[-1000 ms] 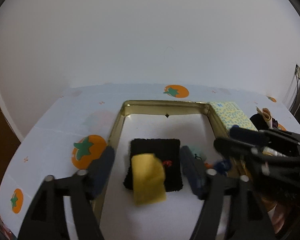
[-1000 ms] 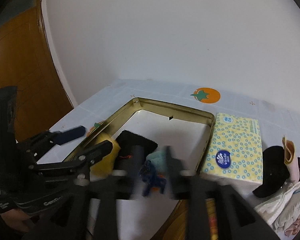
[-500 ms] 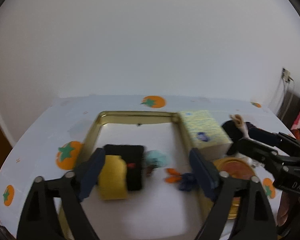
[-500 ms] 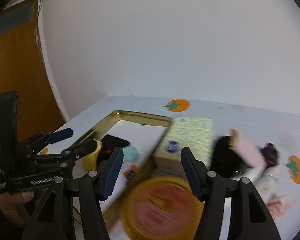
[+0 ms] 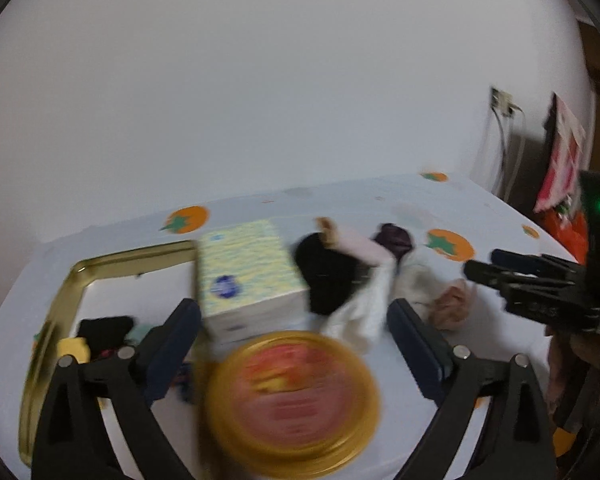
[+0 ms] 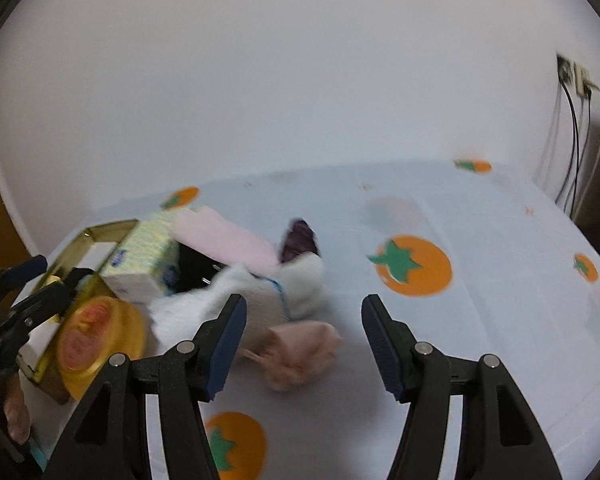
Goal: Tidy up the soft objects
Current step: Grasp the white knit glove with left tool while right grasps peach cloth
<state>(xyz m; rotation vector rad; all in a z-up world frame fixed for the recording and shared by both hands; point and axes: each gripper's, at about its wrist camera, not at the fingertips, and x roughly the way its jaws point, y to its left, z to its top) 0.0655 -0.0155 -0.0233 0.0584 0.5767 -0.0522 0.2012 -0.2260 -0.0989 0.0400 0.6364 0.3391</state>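
Both the left gripper (image 5: 294, 332) and right gripper (image 6: 302, 334) hang released, holding nothing; the tissue box (image 5: 246, 276) shows a blue logo (blurred, unreadable) beside the gold tray (image 5: 44, 340).

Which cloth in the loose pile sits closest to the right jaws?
The crumpled peach-pink cloth, lying between the open jaws of the right gripper; the white, pale pink and purple ones lie farther back.
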